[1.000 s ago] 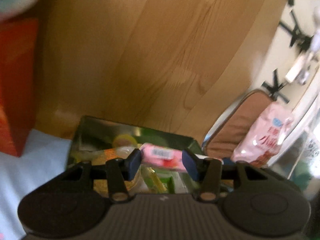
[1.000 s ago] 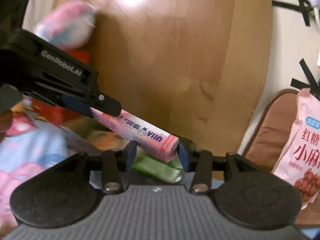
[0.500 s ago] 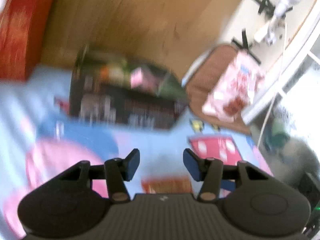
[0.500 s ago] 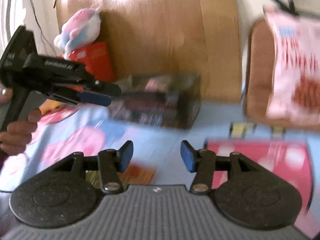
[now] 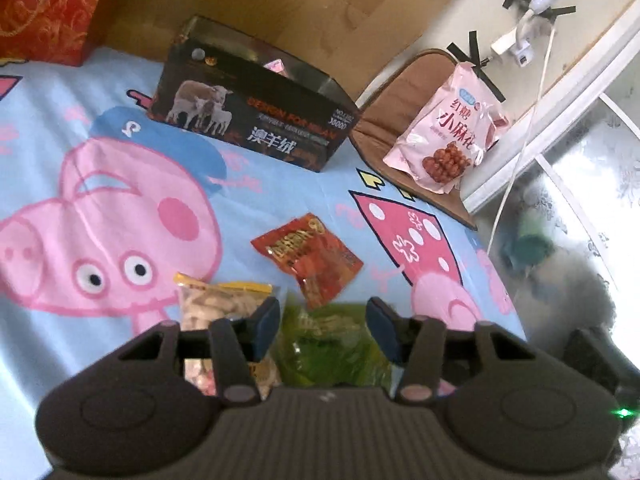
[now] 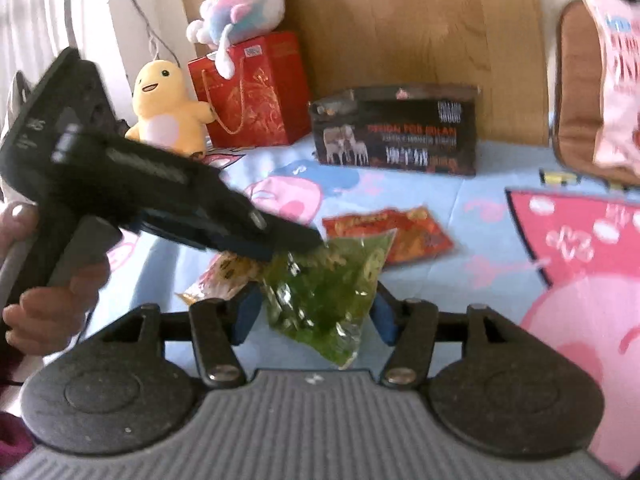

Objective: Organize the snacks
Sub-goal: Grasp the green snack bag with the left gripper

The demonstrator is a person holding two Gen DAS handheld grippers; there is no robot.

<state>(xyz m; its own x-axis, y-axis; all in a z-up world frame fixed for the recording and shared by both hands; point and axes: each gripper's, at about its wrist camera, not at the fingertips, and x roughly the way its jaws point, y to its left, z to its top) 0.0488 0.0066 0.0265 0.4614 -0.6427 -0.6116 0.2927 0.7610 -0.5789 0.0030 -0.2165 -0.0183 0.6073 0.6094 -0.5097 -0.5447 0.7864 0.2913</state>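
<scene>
Near the bedsheet's (image 5: pixel 260 200) front edge, both empty hand-held grippers, left (image 5: pixel 323 326) half-open, right (image 6: pixel 313 312) opening, now straddle the green packet (image 6: pixel 320 292); pink bar sits boxed (image 5: pixel 256 116).

Black tool (image 5: pixel 323 326), blue pads (image 5: pixel 267 322)
</scene>
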